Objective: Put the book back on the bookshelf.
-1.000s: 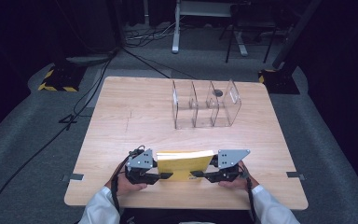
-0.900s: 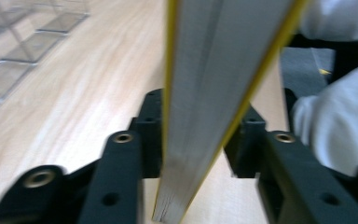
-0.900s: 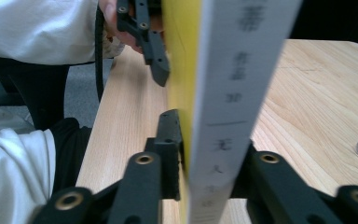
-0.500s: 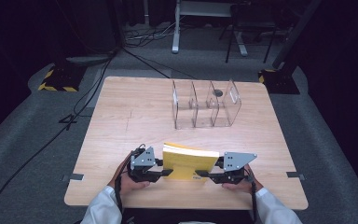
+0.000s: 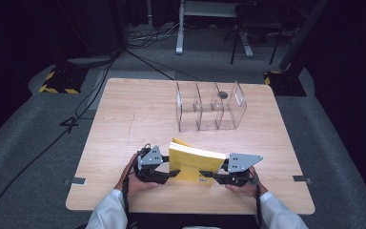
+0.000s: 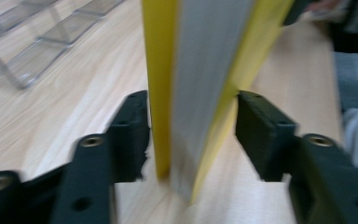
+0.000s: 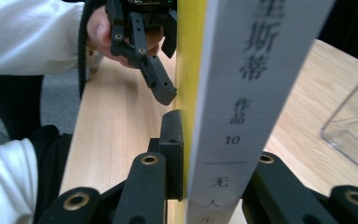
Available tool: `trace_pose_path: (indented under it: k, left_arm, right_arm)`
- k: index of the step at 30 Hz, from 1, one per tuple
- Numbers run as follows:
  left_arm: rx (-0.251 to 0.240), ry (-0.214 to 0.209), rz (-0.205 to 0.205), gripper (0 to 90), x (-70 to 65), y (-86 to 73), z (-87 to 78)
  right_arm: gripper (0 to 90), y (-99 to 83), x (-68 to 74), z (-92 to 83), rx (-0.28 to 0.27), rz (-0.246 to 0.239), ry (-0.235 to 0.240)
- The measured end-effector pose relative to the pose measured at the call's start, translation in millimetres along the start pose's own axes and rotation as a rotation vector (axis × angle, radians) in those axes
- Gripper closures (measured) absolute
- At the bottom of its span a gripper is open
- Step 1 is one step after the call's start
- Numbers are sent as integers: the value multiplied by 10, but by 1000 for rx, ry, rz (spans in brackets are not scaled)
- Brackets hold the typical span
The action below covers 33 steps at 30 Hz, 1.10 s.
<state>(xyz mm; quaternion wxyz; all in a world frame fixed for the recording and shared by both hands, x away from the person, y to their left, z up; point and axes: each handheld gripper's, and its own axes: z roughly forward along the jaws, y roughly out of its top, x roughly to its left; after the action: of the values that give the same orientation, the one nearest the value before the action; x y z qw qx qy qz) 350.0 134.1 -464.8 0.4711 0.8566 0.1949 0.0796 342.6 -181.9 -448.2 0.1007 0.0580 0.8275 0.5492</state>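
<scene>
Yellow-covered paperback book [image 5: 193, 164] stands on edge near the front of the light wooden table [image 5: 138, 114], tilted, held between the two grippers. On its left end, the left gripper [image 5: 171, 173] has a black jaw on either side of the book; in the left gripper view the book's grey page block and yellow covers [image 6: 200, 88] sit between those jaws, the left one against the cover and the right one touching or just beside the other cover, so the book is pinched or nearly so. On the other end, the right gripper [image 5: 208, 177] closes its jaws on the white spine printed with dark characters [image 7: 242, 107], one jaw flat against the yellow cover. A hand [image 5: 138, 183] in a white sleeve holds each tool. A clear plastic divided rack [image 5: 209, 107] stands farther back on the table, well apart from the book
</scene>
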Motion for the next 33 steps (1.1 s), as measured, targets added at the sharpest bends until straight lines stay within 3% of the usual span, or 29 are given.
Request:
trace_pose_path:
  k: [3, 6, 12, 14, 15, 16, 17, 21, 25, 30, 33]
  left_arm:
    - [25, 15, -32, 362, 15, -54, -8]
    - [83, 72, -50, 235, 2, -121, -11]
    - [135, 133, -99, 186, 17, -228, -63]
    - [136, 124, -126, 171, 22, -272, -95]
    - [159, 165, -123, 170, 11, -294, -110]
    - [159, 165, -123, 171, 11, -294, -110]
    - [182, 208, -128, 170, 3, -330, -130]
    - [211, 265, -167, 172, 27, -458, -197]
    - [243, 336, -184, 165, 39, -541, -267]
    - [231, 390, -244, 165, 95, -611, -363]
    - [230, 400, -275, 166, 142, -635, -397]
  right_arm:
    - [762, -19, -22, -84, 1, 6, -23]
    - [763, -53, -60, -152, 5, 25, -64]
    - [762, -109, -150, -250, 0, 73, -115]
    - [763, -121, -176, -286, 3, 85, -133]
    - [763, -122, -182, -296, 2, 84, -141]
    - [763, -122, -182, -296, 2, 84, -141]
    - [763, -121, -191, -331, 10, 82, -183]
    - [764, -129, -208, -380, 12, 87, -209]
    - [764, -135, -262, -470, 10, 92, -265]
    - [765, -139, -313, -610, 0, 103, -316]
    - [764, -135, -356, -749, -23, 119, -360]
